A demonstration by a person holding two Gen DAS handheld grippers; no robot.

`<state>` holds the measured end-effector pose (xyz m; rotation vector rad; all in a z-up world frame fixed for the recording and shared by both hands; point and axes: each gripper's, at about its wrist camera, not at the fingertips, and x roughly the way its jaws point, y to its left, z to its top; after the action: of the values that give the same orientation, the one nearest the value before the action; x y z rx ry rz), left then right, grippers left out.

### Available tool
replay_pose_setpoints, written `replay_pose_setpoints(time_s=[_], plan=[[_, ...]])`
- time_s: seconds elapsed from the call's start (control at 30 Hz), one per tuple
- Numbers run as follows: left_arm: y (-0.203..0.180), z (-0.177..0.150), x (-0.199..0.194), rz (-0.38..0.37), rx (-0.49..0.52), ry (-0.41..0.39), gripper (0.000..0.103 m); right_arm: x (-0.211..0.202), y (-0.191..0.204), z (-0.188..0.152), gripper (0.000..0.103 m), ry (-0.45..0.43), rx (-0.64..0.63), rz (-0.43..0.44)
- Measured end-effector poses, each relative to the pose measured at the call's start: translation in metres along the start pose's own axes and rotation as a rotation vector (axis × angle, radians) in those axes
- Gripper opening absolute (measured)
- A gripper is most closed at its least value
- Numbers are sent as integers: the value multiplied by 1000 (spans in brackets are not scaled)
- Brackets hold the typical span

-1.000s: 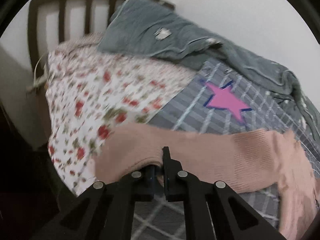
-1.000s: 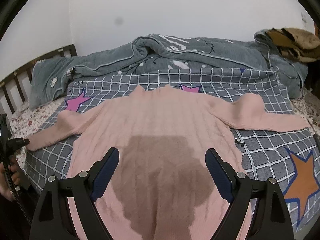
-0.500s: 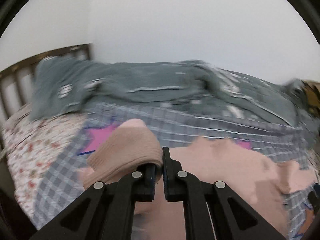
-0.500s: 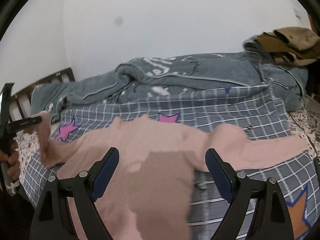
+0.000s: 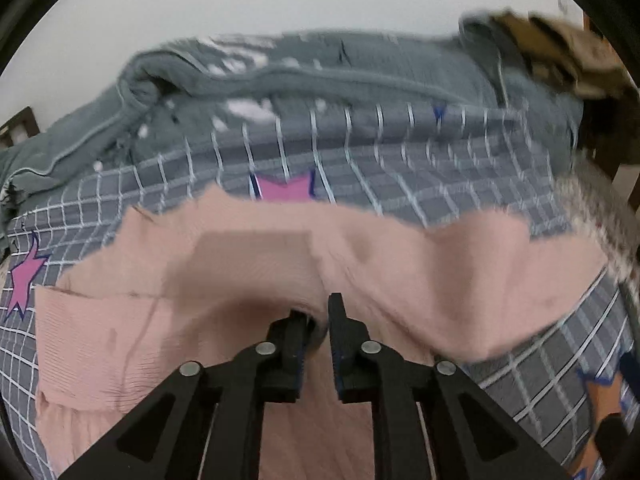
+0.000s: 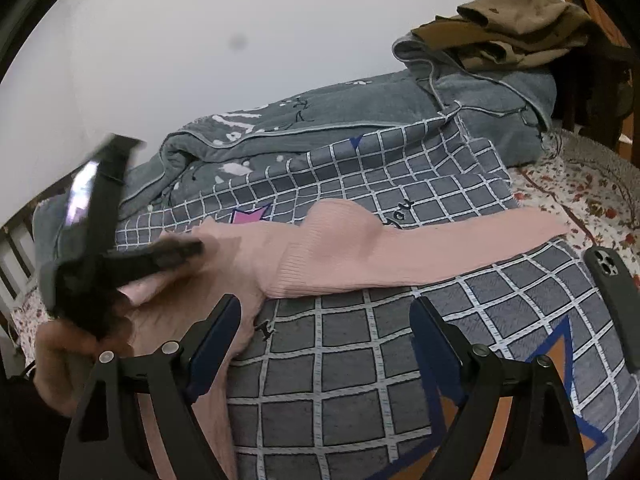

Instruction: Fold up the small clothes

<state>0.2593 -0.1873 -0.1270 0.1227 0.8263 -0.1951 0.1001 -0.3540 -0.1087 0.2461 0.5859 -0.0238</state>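
A pink knit sweater [image 5: 400, 264] lies on a grey checked bedspread [image 6: 352, 364]. My left gripper [image 5: 320, 320] is shut on the sweater's left sleeve cuff and holds it over the sweater's body. It also shows, blurred, in the right wrist view [image 6: 176, 256] above the sweater [image 6: 340, 252]. The sweater's right sleeve [image 6: 480, 240] stretches out flat to the right. My right gripper [image 6: 324, 340] is open and empty above the bedspread, just right of the sweater's body.
A grey quilt [image 6: 360, 120] is bunched along the wall, with brown clothes [image 6: 508, 32] on top at the far right. A black phone [image 6: 612, 292] lies at the right edge. A floral sheet [image 6: 592, 184] shows at the right.
My left gripper has swung right with the sleeve cuff, carrying it from the bed's left side over the sweater's body. My right gripper has shifted right, off the sweater's body.
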Motion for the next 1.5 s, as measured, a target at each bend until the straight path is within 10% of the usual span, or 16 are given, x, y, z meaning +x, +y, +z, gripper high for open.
replay_pose_setpoints(time_s=[0.1, 0.23, 0.27, 0.63, 0.8, 0.93, 0.97, 1.2, 1.37, 1.5], plan=[[9, -4, 0, -11, -15, 3, 17, 1, 2, -1, 86, 6, -12, 12], [49, -6, -15, -25, -100, -48, 81, 3, 13, -1, 86, 10, -43, 14], [66, -8, -26, -21, -131, -99, 84, 4, 17, -2, 86, 14, -51, 14], [247, -51, -36, 186, -329, -93, 82, 13, 62, -17, 86, 49, -130, 6], [306, -68, -5, 81, -439, 4, 75, 11, 71, -28, 86, 84, -130, -21], [303, -64, 11, 14, -374, 17, 14, 3, 76, -46, 86, 116, -137, -34], [304, -62, 3, 19, -359, -18, 14, 2, 77, -51, 86, 125, -140, -43], [308, -71, 0, 84, -365, -34, 21, -7, 69, -61, 86, 141, -131, -110], [287, -75, -4, 208, -233, -46, 76, -13, 43, -44, 86, 117, -77, -134], [288, -80, -4, 210, -231, -45, 78, -14, 22, -26, 86, 92, -94, -171]])
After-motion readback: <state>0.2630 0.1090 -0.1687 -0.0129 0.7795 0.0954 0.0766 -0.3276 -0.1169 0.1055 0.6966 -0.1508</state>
